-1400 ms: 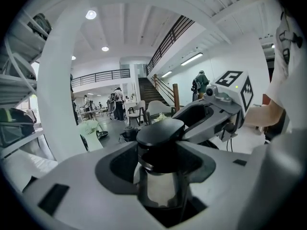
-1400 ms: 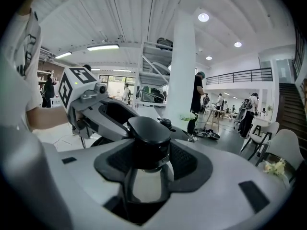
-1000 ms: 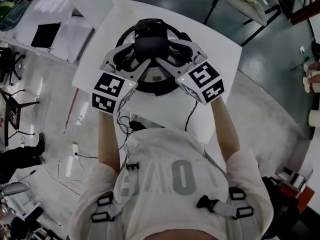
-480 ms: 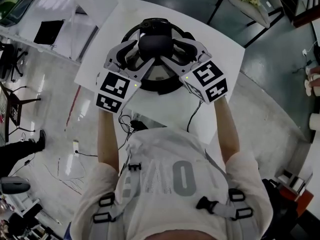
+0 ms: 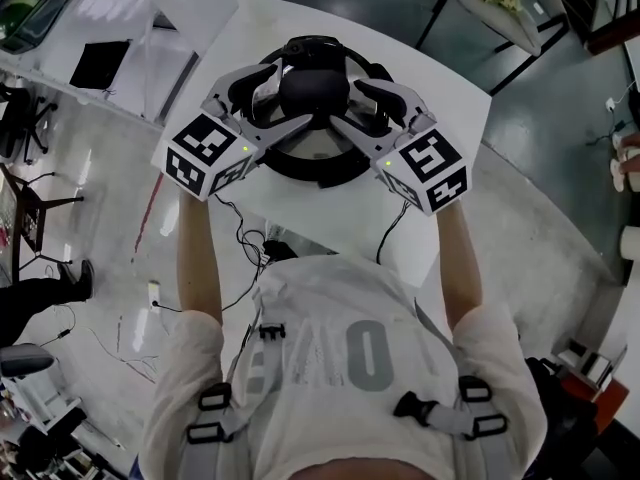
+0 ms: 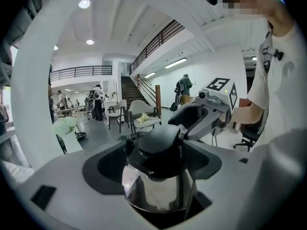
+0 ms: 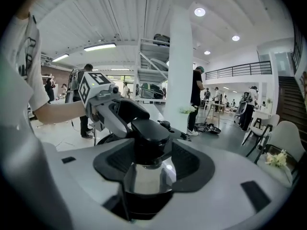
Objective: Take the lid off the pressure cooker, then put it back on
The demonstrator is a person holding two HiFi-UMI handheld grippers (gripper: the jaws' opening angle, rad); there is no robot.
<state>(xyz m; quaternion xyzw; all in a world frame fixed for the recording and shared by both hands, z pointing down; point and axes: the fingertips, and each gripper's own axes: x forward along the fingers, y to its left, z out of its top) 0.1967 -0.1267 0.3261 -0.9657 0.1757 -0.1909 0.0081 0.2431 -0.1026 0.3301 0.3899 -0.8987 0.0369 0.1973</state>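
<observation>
The pressure cooker (image 5: 322,175) stands on a white table (image 5: 430,98), its steel lid (image 6: 153,190) topped by a black knob (image 5: 313,86). Both grippers reach in from the near side and flank that knob. My left gripper (image 5: 278,100) has just been opening: the knob (image 6: 160,140) sits between its jaws, with a gap beside the pads. My right gripper (image 5: 358,106) is shut on the knob (image 7: 149,131), its pads close against both sides. Each gripper shows in the other's view: the right gripper (image 6: 201,116) and the left gripper (image 7: 115,111).
A power cable (image 5: 385,230) hangs over the table's near edge towards the floor. A chair (image 5: 495,3) stands beyond the table at the upper right. Another table with a black pad (image 5: 98,65) is at the left. People walk about far behind.
The left gripper's marker cube has swung outward to the left and its jaws have spread away from the knob. The right gripper has stayed where it was.
</observation>
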